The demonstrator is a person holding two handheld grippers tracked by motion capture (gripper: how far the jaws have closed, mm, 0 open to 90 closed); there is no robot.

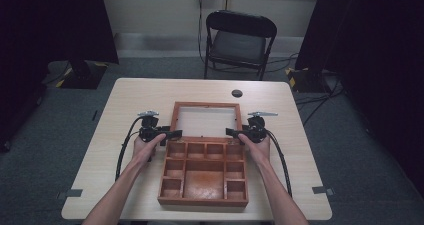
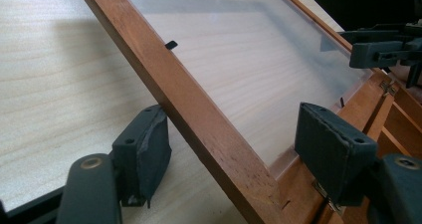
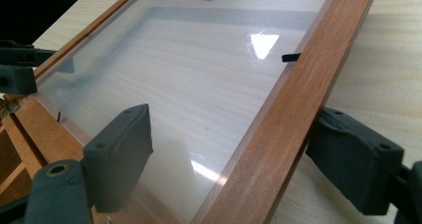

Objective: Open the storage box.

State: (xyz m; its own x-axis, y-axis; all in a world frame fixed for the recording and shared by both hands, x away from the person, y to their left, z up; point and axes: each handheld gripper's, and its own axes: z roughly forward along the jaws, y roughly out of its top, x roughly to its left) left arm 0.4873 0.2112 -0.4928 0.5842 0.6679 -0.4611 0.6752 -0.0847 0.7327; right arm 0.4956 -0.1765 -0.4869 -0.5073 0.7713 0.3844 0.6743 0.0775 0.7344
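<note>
A brown wooden box with several compartments stands on the table, its glass-paned lid swung open away from me. My left gripper is at the lid's left rail near the hinge. In the left gripper view the gripper is open, its jaws astride the wooden rail, one outside it and one over the glass. My right gripper mirrors this on the right rail. It is open, with one jaw over the glass and one outside.
The light wooden table has a round black grommet behind the lid. A black chair stands beyond the far edge. Dark curtains hang at both sides. Cables trail from both grippers along my forearms.
</note>
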